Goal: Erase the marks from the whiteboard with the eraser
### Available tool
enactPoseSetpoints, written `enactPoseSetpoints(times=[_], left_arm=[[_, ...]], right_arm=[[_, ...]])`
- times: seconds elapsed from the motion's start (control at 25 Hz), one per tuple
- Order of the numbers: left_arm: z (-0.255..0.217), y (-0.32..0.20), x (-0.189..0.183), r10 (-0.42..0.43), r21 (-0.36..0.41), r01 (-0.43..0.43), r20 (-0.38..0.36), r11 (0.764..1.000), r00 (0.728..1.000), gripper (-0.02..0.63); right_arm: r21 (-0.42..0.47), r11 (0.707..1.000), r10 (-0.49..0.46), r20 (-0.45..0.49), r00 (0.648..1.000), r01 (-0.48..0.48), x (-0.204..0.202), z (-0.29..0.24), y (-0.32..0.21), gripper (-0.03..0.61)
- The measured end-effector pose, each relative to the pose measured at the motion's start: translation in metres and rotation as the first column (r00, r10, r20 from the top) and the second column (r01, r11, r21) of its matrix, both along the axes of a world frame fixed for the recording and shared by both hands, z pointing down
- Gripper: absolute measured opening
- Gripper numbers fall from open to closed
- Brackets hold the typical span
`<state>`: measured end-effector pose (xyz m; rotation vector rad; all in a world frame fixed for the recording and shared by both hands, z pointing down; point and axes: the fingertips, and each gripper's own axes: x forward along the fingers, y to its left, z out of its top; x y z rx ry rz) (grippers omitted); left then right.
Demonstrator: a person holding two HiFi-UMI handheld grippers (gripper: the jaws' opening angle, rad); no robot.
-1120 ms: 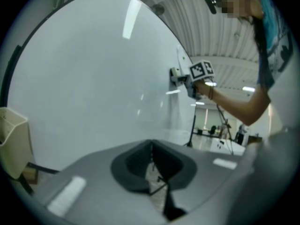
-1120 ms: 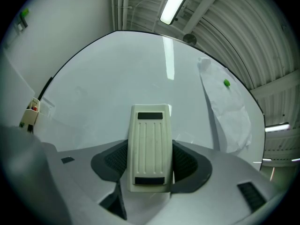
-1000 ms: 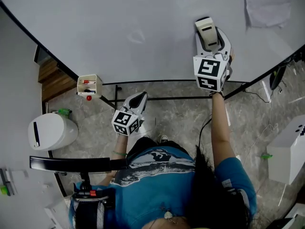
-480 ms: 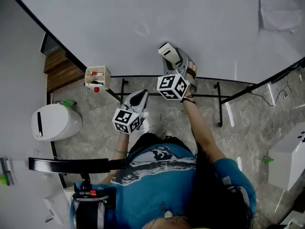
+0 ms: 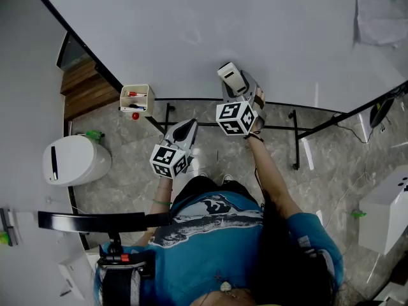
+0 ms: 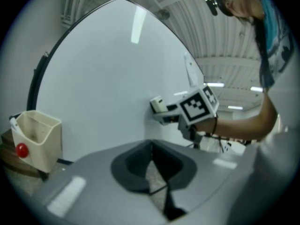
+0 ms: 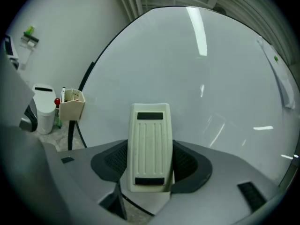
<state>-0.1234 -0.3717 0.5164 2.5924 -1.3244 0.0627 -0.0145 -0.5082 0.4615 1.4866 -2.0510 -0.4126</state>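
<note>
**One eraser gripped, low on the board**

At far left a cup of markers sat at the board's lower corner, out of the wiping path. My left gripper was pinched together on nothing and held low, away from the board. I judged that kept it clear of the work. My right gripper clamped the eraser by its lower half, long axis along the jaws, so the free end reached forward. In the left gripper view that end sat at the board near its bottom edge, though I could not confirm contact. The eraser was cream plastic, ribbed lengthwise, with a dark strip at each end. A faint smudge lay up-left of it; elsewhere the board looked clean.
</note>
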Motion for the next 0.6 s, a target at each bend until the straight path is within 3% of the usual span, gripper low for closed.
enactPoseSetpoints(times=[0.2, 0.6], left_arm=[[0.003, 0.009, -0.005, 0.046, -0.006, -0.046, -0.003, 0.999, 0.999, 0.005], [0.02, 0.035, 0.001, 0.129, -0.038, -0.129, -0.015, 0.991, 0.992, 0.005]], right_arm=[[-0.062, 0.998, 0.009, 0.068, 0.998, -0.004, -0.003, 0.009, 0.031, 0.263], [-0.127, 0.992, 0.033, 0.094, 0.995, -0.021, -0.006, 0.03, 0.09, 0.264]])
